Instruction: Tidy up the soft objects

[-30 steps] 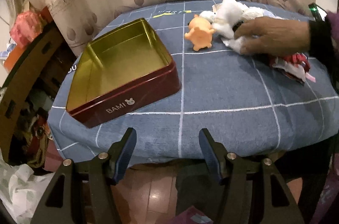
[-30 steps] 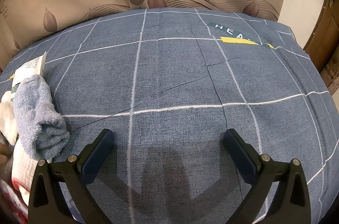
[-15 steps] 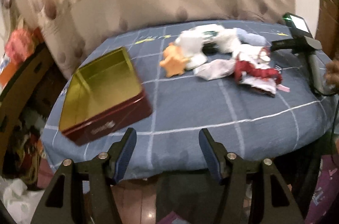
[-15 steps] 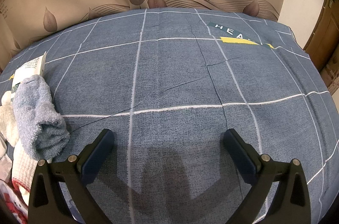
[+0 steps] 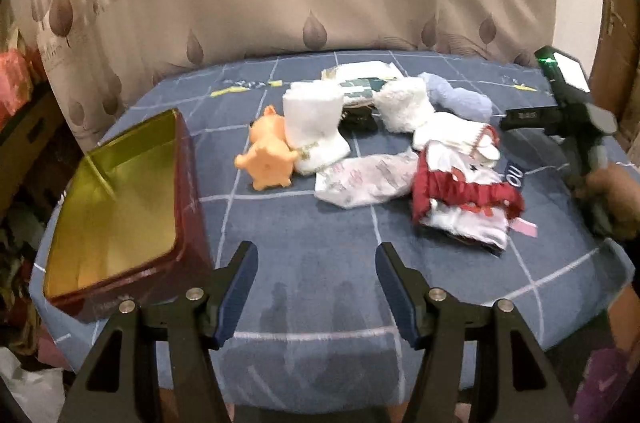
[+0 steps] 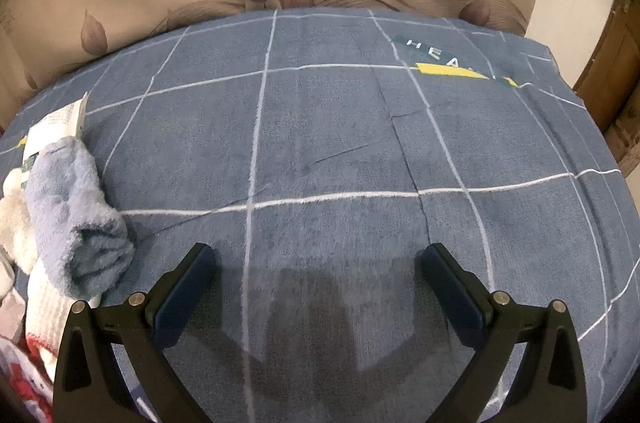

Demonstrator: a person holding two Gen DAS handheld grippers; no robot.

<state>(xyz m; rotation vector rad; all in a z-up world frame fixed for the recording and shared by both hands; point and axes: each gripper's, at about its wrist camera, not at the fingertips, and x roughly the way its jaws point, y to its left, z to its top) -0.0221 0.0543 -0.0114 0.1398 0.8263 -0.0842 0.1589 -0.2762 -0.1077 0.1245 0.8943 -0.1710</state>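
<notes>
In the left wrist view, a pile of soft things lies on the blue checked cloth: an orange plush toy, a white sock, a fluffy white sock, a light blue sock, a patterned sock and red-and-white clothing. An open red tin with a gold inside stands at the left. My left gripper is open and empty, near the front edge. My right gripper is open and empty over bare cloth, the blue sock to its left.
A white printed packet lies behind the socks. A curtain hangs behind the table. The person's hand holds the right gripper's body at the table's right edge. Clutter and a brown box sit off the table to the left.
The left gripper has risen and swung right, so the tin now sits at far left and the pile is centred. The bare hand left the pile. The right gripper lifted slightly.
</notes>
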